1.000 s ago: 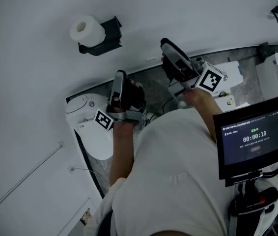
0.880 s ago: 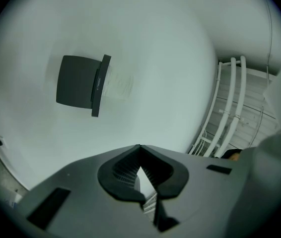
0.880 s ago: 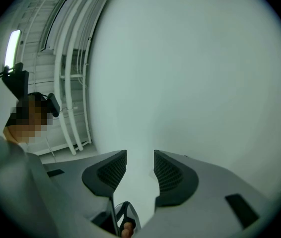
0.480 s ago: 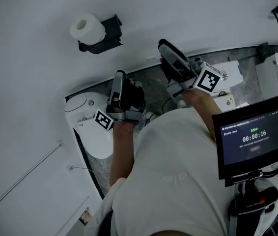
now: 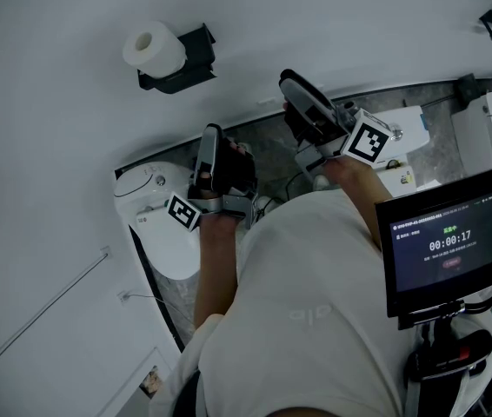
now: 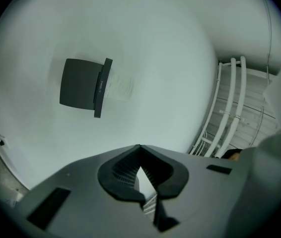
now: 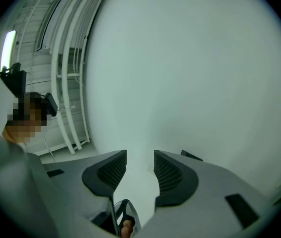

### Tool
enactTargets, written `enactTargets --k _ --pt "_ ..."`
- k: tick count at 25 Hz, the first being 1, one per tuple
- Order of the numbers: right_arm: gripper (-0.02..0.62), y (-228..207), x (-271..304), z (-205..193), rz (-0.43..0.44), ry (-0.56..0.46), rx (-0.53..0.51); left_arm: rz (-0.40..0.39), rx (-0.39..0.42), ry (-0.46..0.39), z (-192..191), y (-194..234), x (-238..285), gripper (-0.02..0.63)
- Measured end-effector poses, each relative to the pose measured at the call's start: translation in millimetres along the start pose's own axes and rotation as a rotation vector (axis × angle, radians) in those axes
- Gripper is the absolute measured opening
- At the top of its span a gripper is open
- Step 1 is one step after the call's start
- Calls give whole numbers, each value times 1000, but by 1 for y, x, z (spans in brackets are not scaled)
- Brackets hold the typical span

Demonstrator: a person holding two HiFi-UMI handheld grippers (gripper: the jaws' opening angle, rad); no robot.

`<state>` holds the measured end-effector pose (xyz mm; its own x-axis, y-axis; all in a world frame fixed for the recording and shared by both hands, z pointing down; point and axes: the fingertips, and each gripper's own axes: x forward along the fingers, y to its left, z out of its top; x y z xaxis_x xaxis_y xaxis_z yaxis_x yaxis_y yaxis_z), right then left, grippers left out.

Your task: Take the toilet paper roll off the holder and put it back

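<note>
A white toilet paper roll (image 5: 153, 49) sits on a black holder (image 5: 187, 57) fixed to the white wall, up and to the left of both grippers. The left gripper view shows the holder (image 6: 83, 86) end-on, with the pale roll (image 6: 119, 87) faint beside it. My left gripper (image 5: 210, 139) is held well below the holder, its jaws meeting at the tips (image 6: 139, 148) with nothing between them. My right gripper (image 5: 298, 87) points at bare wall to the right of the holder, open (image 7: 140, 156) and empty.
A white toilet (image 5: 155, 224) stands below the left gripper. A tablet screen (image 5: 446, 241) on a stand is at the right, with a white unit (image 5: 489, 137) behind it. White pipes (image 6: 230, 103) run along the wall, and these pipes (image 7: 71, 73) also show in the right gripper view.
The right gripper has edged slightly left and toward the wall. The left gripper and the roll have stayed where they were.
</note>
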<state>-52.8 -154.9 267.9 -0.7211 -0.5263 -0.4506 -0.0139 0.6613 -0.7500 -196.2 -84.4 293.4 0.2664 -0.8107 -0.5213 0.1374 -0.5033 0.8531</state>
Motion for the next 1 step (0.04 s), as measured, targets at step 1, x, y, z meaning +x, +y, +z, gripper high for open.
enactTargets --k 1 --pt "183 -1 -1 0 -9 1 0 0 0 1 0 0 0 5"
